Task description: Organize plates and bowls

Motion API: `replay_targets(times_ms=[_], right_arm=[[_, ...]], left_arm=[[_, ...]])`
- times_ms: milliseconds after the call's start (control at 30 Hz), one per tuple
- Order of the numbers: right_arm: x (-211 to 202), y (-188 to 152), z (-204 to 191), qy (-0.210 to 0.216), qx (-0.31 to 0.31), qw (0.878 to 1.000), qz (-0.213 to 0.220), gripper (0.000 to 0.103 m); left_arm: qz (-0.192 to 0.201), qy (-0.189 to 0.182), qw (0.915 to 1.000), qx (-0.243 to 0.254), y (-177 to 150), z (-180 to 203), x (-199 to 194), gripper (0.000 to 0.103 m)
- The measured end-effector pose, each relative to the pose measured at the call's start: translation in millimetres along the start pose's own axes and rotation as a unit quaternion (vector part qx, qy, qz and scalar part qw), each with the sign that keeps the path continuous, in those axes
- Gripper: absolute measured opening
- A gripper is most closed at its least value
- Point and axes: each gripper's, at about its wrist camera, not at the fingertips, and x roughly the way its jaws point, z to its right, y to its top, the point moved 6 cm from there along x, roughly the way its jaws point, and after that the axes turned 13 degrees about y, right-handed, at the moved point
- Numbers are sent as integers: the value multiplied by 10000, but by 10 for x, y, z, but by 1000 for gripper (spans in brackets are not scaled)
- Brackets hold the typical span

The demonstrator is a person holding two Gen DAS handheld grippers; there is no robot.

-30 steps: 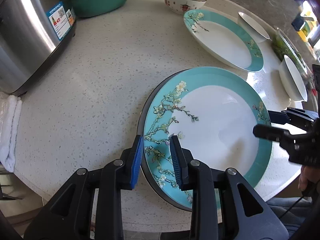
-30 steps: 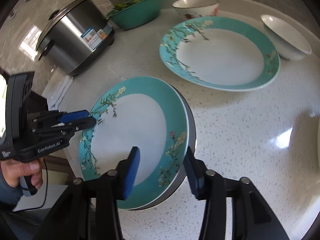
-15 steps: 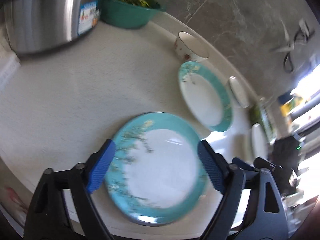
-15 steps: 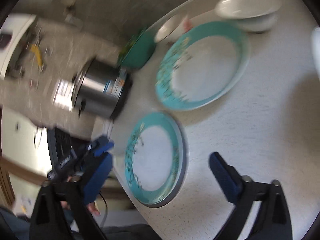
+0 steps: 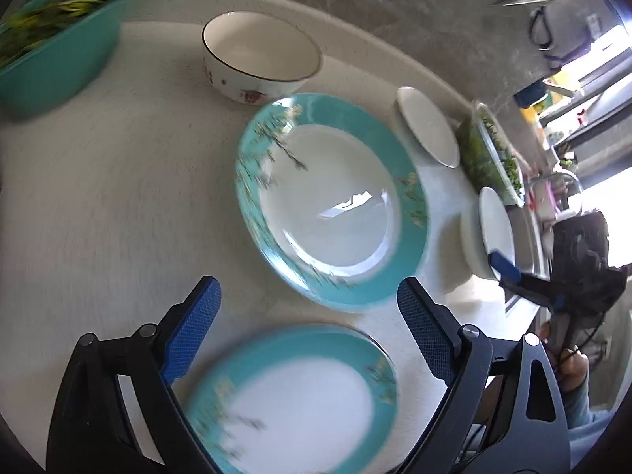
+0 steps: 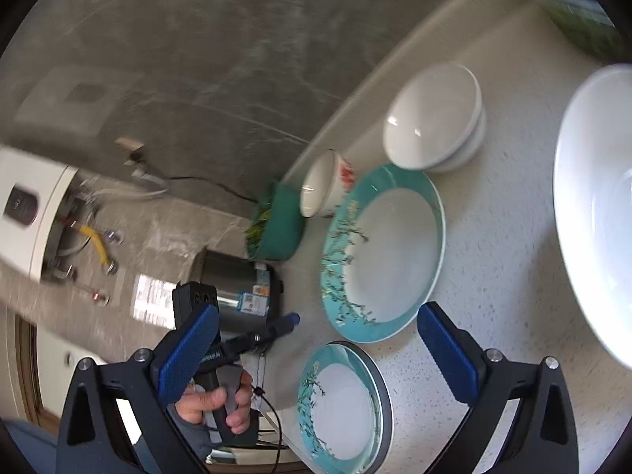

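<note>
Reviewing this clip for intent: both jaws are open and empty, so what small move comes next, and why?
Probably bring the left gripper forward to the far teal-rimmed plate, which lies alone beyond the near plate stack; the right gripper also hangs open, holding nothing.

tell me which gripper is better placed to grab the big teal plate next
Left, probably. The left gripper is open and aimed right at the big teal plate, whose near rim sits between its fingers. The right gripper is open too but sits higher, with the small teal plate in between.
</note>
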Motion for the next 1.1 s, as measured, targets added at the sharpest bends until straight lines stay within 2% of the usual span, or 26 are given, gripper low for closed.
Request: replay_targets(times_ms=[100,133,267,367,533,633,733,833,900,1000,1100], right_arm=[[86,75,191,-856,-77,9963,76,103],[118,75,237,-993,-70,9950,95,103],[135,142,435,-1182,178,9925,257,103],[183,197,660,-1193,548,9911,220,103],[350,275,703,-956,604,9935,142,103],[362,321,774,-827,727,9937,203,101],[375,341,764,-720,714,9947,149,99],[429,345,776,-646,686,9955,41,87],[449,353,802,-605,735,9955,20,71],[468,355,866,-623,853,9944,-7,66],[498,358,879,-588,875,9944,-75,66]], left_arm=[[66,-314,9994,84,281,-165,110,91],[41,-402,9991,163,359,-182,165,91],[-305,-355,9982,370,559,-244,451,91],[-511,-291,9971,479,617,-250,654,91],[-516,-263,9967,577,593,-235,769,91],[-526,-489,9955,621,622,-179,798,89],[-514,-472,9952,689,638,-132,810,89],[-473,-498,9952,696,673,-112,806,89],[-480,-496,9949,732,693,-150,776,87],[-519,-458,9943,816,718,-111,796,87],[-587,-534,9934,824,740,-81,815,82]])
